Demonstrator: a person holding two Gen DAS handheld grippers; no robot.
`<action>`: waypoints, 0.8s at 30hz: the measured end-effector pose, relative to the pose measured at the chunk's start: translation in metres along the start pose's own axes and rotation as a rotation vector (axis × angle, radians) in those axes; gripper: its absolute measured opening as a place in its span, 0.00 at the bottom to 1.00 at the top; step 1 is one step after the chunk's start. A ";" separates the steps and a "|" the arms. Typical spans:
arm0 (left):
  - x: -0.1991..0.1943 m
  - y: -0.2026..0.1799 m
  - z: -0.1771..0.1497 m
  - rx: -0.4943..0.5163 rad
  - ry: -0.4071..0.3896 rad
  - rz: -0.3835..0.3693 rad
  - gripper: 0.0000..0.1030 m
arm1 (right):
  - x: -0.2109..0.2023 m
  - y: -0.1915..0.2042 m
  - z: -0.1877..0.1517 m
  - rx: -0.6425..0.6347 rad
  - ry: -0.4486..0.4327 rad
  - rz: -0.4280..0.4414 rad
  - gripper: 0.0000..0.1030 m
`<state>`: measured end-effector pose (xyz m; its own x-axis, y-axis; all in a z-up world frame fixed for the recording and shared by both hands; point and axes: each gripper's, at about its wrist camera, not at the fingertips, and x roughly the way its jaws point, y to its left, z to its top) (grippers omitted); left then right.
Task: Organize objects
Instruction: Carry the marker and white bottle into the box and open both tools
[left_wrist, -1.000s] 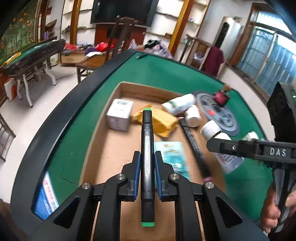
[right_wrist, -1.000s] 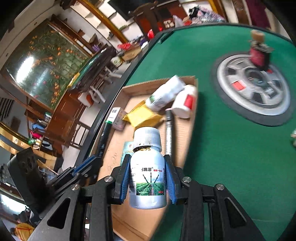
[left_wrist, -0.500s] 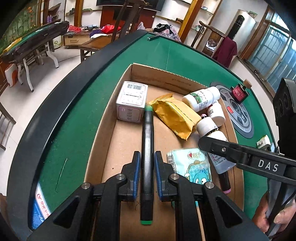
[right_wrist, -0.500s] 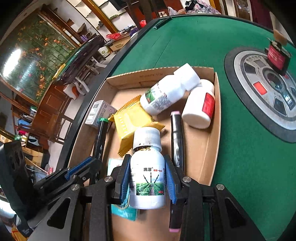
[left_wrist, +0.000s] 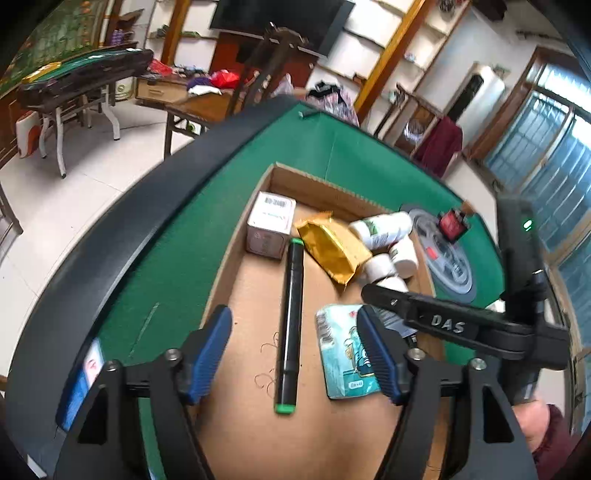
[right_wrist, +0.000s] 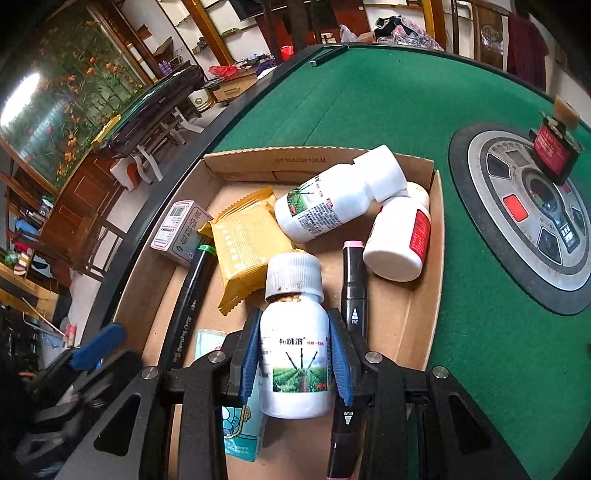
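Note:
A cardboard box (left_wrist: 236, 266) (right_wrist: 236, 162) lies on the green table. My left gripper (left_wrist: 293, 354) is open above a black green-capped marker (left_wrist: 290, 317), which lies free on the box floor; the marker also shows in the right wrist view (right_wrist: 188, 306). My right gripper (right_wrist: 295, 358) is shut on a small white bottle (right_wrist: 295, 362) with a grey cap, held over the box. The right gripper also shows in the left wrist view (left_wrist: 436, 321), on the right.
In the box lie a white carton (left_wrist: 269, 225), a yellow packet (right_wrist: 243, 243), two white bottles (right_wrist: 332, 199) (right_wrist: 399, 240), a pink-capped marker (right_wrist: 352, 288) and a light-blue packet (left_wrist: 347, 354). A round grey panel (right_wrist: 532, 214) with a red box (right_wrist: 554, 151) sits on the table.
My left gripper has opened and let go of the green-capped marker, which now lies in the box. The right gripper has moved further over the box with the bottle.

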<state>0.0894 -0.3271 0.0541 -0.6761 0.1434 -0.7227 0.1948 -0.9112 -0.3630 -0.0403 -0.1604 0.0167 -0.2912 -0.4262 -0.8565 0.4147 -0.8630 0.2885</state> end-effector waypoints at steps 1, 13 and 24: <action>-0.007 0.001 -0.001 -0.004 -0.017 0.003 0.71 | -0.001 0.002 -0.001 -0.005 -0.002 0.002 0.38; -0.044 -0.023 -0.025 0.027 -0.083 0.074 0.82 | -0.067 0.030 -0.030 -0.156 -0.201 -0.082 0.76; -0.055 -0.042 -0.053 0.004 -0.082 0.110 0.84 | -0.124 0.046 -0.079 -0.318 -0.401 -0.294 0.93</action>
<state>0.1561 -0.2765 0.0779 -0.7067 0.0110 -0.7075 0.2676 -0.9214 -0.2817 0.0832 -0.1261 0.1021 -0.7106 -0.3041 -0.6345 0.4875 -0.8630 -0.1323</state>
